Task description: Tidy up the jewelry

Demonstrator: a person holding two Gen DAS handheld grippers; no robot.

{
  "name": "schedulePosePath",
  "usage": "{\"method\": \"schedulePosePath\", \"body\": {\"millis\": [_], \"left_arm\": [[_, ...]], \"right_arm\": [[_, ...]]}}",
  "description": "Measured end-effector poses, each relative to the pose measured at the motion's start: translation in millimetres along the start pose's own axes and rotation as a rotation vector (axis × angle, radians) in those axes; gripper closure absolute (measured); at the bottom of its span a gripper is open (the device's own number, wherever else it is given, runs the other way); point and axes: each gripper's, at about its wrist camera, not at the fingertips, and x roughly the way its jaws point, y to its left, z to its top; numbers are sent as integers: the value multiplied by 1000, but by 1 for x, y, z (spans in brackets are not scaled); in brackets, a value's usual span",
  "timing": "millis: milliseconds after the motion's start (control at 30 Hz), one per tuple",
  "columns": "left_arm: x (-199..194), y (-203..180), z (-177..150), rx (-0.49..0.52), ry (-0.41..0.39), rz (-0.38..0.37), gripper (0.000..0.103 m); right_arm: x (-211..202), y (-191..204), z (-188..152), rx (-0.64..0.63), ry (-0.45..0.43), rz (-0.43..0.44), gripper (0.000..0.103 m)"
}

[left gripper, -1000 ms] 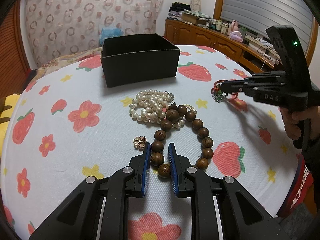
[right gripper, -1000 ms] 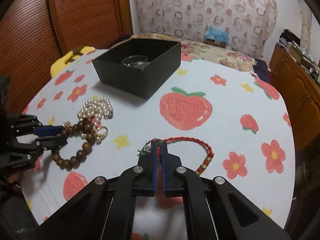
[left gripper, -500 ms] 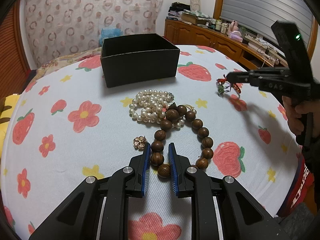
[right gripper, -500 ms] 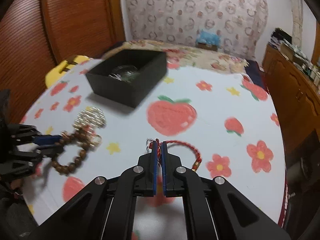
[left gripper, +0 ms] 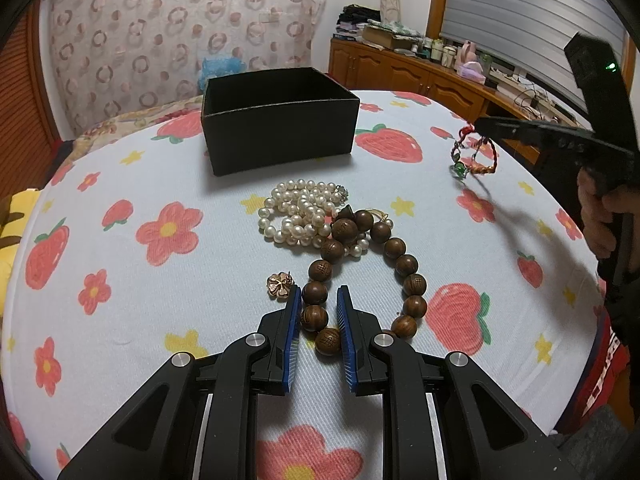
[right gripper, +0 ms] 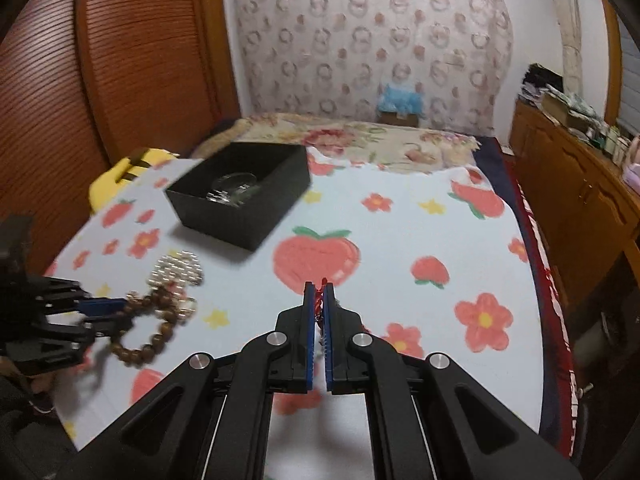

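My left gripper (left gripper: 318,300) sits low on the table, its jaws closed around the near beads of a brown wooden bead bracelet (left gripper: 402,260). A white pearl strand (left gripper: 302,216) lies just beyond it, and a small rose-gold flower earring (left gripper: 280,285) lies left of the left finger. My right gripper (right gripper: 319,294) is shut on a red braided cord bracelet (left gripper: 476,156) and holds it in the air right of the black open box (left gripper: 280,120). In the right wrist view the box (right gripper: 244,200) holds a silvery bangle (right gripper: 232,188).
The table has a pale cloth (left gripper: 140,312) printed with flowers and strawberries. A gold ring (left gripper: 378,213) lies among the beads. A wooden sideboard (left gripper: 420,76) with clutter stands at the back right. A yellow object (right gripper: 120,172) lies past the table's left edge.
My right gripper has lifted the red cord bracelet off the table and carried it up and toward the box. The left gripper has stayed around the wooden beads.
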Motion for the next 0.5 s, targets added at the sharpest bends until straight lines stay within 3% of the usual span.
{"method": "schedulePosePath", "body": {"millis": [100,233,433,500], "left_arm": [[0,0,0,-1,0,-1,86],[0,0,0,-1,0,-1,86],[0,0,0,0,-1,0,86],[0,0,0,0,0,0,86]], "right_arm": [[-4,6,3,13,-7,93,99],[-5,12,6,11,-18,120,99],[-1,-4,6,38,-3,21,98],[2,-11,5,33,4,-54,97]]}}
